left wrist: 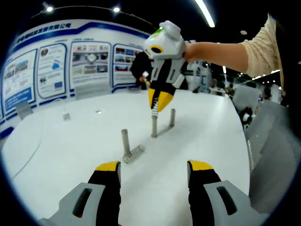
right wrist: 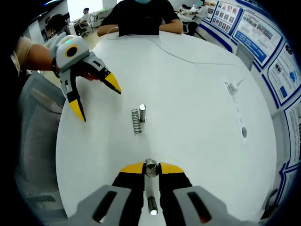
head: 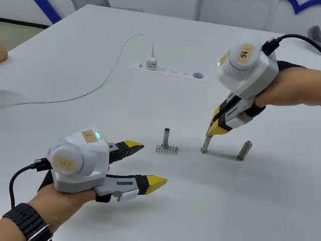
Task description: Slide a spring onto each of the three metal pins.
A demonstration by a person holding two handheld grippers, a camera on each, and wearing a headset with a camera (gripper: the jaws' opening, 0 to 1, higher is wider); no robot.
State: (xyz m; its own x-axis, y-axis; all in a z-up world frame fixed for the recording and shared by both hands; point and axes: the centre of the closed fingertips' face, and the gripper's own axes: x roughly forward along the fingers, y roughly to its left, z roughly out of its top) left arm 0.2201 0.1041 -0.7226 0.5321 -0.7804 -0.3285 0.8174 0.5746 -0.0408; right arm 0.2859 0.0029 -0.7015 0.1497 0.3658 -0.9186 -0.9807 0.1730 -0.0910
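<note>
- The left gripper (head: 149, 163) is seen at the lower left of the head view. Its jaws are spread wide and nothing is held between them.
- Just right of it, near the frame's centre, the left pin (head: 166, 136) stands upright and bare on the table (head: 75, 55). A loose spring (head: 167, 149) is laid flat against its foot, and this pair is judged to be not yet dealt with.
- Right of centre, the right gripper (head: 215, 129) is closed narrow on a held spring (head: 211, 128), which is set over the top of the middle pin (head: 205, 145).
- The step in hand is judged to be the threading of this spring. A straight push down along the pin's axis is called for next, followed by a release.
- At the far right, the right pin (head: 244, 149) appears to be wearing its spring already.
- A left sticker (head: 64, 161) and a right sticker (head: 246, 52) with handwritten marks are carried on the gripper housings. Neither can be read with certainty.
- Blue-headed posters (left wrist: 51, 66) are seen at the upper left of the left gripper view. Their lettering is too small to be read.
</note>
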